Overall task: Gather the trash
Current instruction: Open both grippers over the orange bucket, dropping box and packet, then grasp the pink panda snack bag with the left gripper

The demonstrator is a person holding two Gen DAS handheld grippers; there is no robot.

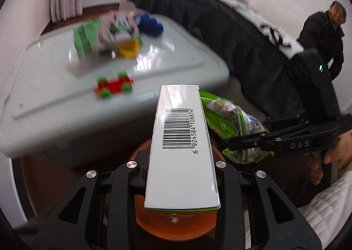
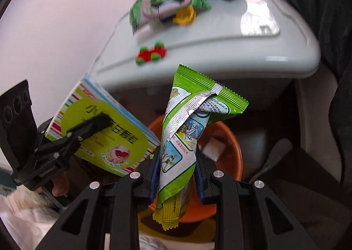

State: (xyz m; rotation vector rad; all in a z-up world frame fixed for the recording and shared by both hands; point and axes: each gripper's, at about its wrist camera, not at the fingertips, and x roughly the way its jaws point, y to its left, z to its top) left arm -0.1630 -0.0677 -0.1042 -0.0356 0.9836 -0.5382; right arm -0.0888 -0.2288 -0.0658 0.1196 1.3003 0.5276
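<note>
Legible markings I can log from both wrist views

I read barcode digits 6 924584 108874 on the white side of the box (image 1: 182,146); "DAS" in pale letters on the right gripper (image 1: 228,143) body; large Chinese characters, first one "小", on the box's green-yellow face (image 2: 103,131). The wrapper (image 2: 187,135) carries small red and white Chinese print I cannot make out, as does the green packet (image 1: 84,40) on the table.

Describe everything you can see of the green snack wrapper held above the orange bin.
The wrapper is glossy green foil-like plastic with a silver back seam, serrated ends, cartoon pictures and printed text. It looks crumpled and flattened. The right gripper is shut on its lower half, so it stands roughly upright, top flaring open. It hangs over the orange bin, beside the box in the left gripper.
</note>
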